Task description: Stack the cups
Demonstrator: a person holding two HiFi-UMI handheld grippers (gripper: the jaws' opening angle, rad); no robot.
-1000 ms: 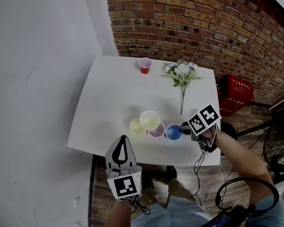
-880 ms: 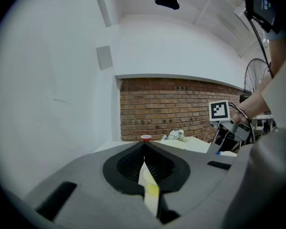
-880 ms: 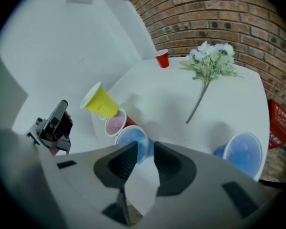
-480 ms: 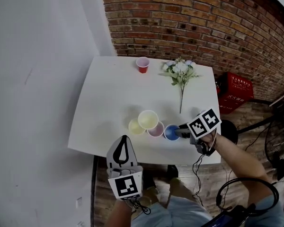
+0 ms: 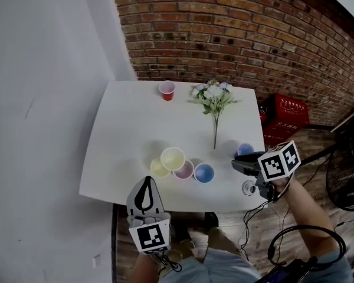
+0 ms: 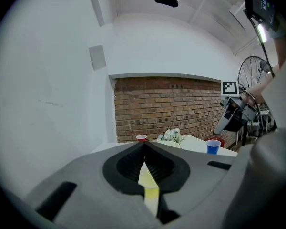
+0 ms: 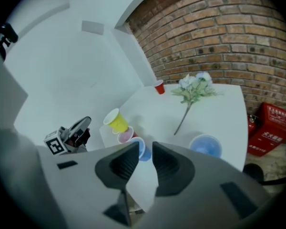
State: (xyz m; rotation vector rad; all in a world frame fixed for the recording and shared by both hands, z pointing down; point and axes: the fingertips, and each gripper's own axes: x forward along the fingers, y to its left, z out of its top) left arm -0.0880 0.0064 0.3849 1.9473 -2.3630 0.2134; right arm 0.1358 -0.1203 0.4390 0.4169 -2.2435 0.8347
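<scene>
Though multicoloured, six cups, one bouquet

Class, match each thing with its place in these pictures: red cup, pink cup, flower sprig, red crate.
1 red cup
2 pink cup
3 flower sprig
4 red crate

A on the floor beside the table
B between a yellow cup and a blue cup
C lying on the table, stem towards the person
D alone near the table's far edge

Pairs: 1-D, 2-B, 3-C, 4-A
</scene>
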